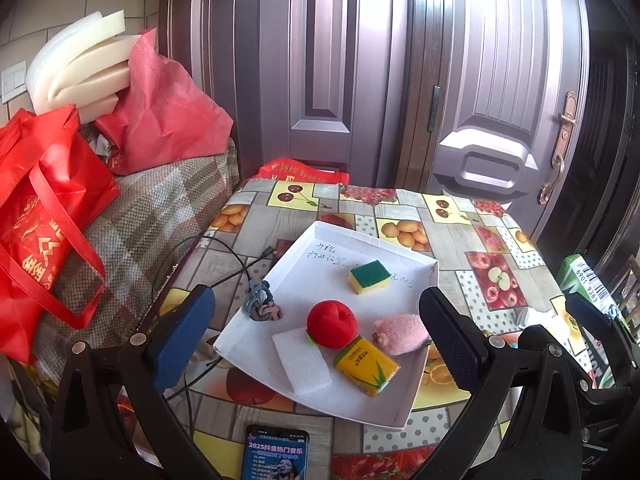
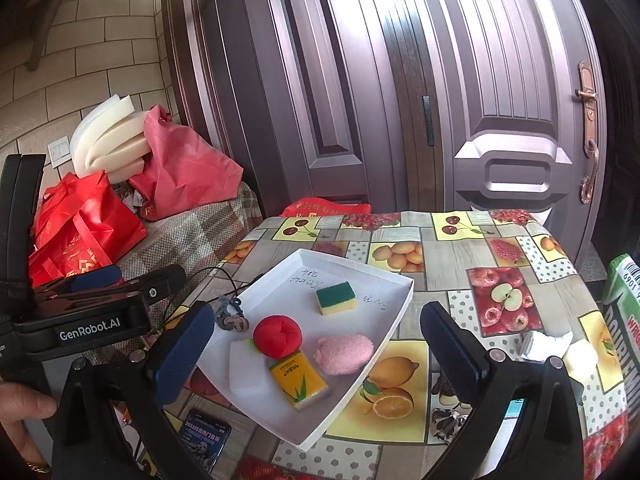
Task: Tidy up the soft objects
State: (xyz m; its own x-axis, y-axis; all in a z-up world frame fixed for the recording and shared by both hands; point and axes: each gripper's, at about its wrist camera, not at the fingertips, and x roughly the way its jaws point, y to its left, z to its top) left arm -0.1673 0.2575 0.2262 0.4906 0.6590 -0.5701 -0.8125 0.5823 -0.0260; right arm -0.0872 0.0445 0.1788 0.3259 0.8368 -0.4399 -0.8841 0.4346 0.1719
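Note:
A white tray [image 1: 320, 236] lies on the fruit-print table. In it are a green-and-yellow sponge [image 1: 370, 277], a red plush ball [image 1: 332, 323], a pink fluffy piece [image 1: 400, 334], a yellow tissue pack [image 1: 366, 366] and a white foam block [image 1: 302, 360]. A braided hair tie [image 1: 262, 303] rests at the tray's left rim. My left gripper [image 1: 318, 340] hovers open in front of the tray, holding nothing. The right wrist view shows the same tray [image 2: 356, 266], sponge [image 2: 336, 298], ball [image 2: 277, 336] and tissue pack [image 2: 299, 380]. My right gripper [image 2: 318, 350] is open and empty too.
A phone [image 1: 276, 458] lies at the table's near edge. A black cable [image 1: 224, 264] trails left of the tray. Crumpled white tissue [image 2: 548, 344] and a green package [image 2: 624, 304] sit at the right. Red bags [image 1: 48, 216] and foam strips [image 1: 80, 64] pile up on the left. A door stands behind.

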